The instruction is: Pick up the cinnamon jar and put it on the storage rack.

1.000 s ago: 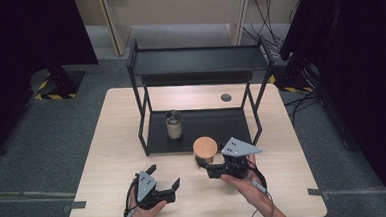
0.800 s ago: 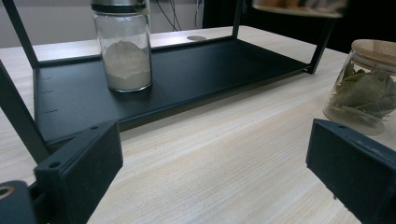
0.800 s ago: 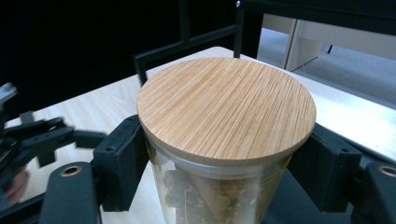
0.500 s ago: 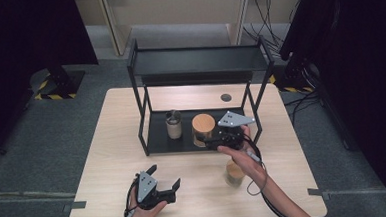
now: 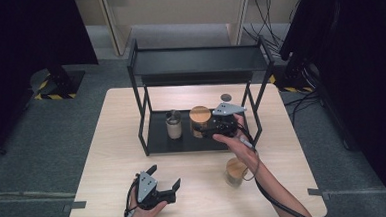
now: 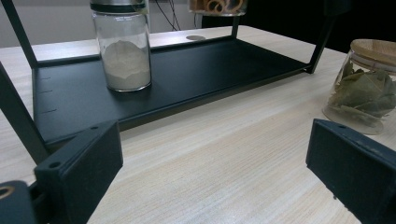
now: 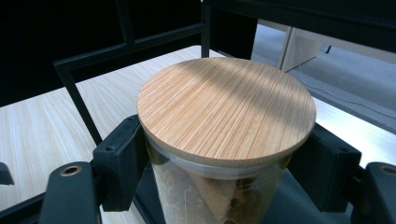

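Right gripper view: the right gripper (image 7: pixel 224 168) squeezes the wooden-lid jar (image 7: pixel 226 112) over the black rack's (image 5: pixel 155 140) bottom shelf. Lower it straight, beside the powder jar (image 5: pixel 174 124), not bumping.

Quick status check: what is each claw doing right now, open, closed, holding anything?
Left claw: open, holding nothing, low over the table.
Right claw: closed on the wooden-lidded jar, over the rack's lower shelf.

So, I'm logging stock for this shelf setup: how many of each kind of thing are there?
Wooden-lidded jars: 2 (one in the right tool, one on the table)
Powder jar: 1
Black rack: 1
Total: 4
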Available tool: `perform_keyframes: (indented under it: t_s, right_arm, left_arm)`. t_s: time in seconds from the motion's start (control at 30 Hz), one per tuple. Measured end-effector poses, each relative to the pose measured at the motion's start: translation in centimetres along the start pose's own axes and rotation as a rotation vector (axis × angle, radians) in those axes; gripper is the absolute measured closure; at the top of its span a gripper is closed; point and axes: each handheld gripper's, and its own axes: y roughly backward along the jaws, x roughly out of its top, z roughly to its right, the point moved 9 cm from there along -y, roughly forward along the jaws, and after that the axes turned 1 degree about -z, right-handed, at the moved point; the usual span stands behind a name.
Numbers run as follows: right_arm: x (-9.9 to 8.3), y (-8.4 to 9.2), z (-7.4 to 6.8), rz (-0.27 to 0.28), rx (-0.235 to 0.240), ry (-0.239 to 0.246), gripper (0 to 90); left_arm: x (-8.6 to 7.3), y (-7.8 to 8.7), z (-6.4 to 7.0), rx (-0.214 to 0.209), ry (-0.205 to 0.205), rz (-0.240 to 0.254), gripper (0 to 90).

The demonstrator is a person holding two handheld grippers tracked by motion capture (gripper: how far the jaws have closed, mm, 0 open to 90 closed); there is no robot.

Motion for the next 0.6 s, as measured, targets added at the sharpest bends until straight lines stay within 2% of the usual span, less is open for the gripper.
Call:
perform_keyframes:
  t_s: [0.13, 0.37, 0.6]
  right_arm:
    - [-0.4, -1.0, 1.4, 0.003, 0.033, -0.037, 25.7]
    - [-0.9, -2.4, 3.1, -0.020, 0.029, -0.012, 25.7]
    - [-1.6, -3.8, 4.2, -0.047, 0.063, 0.028, 25.7]
  left_arm:
    - [0.0, 0.0, 0.0, -0.001, 0.000, -0.003, 3.0]
    - [0.0, 0.0, 0.0, -0.002, 0.001, -0.004, 3.0]
    - [-0.1, -0.1, 0.0, -0.003, 0.001, -0.006, 3.0]
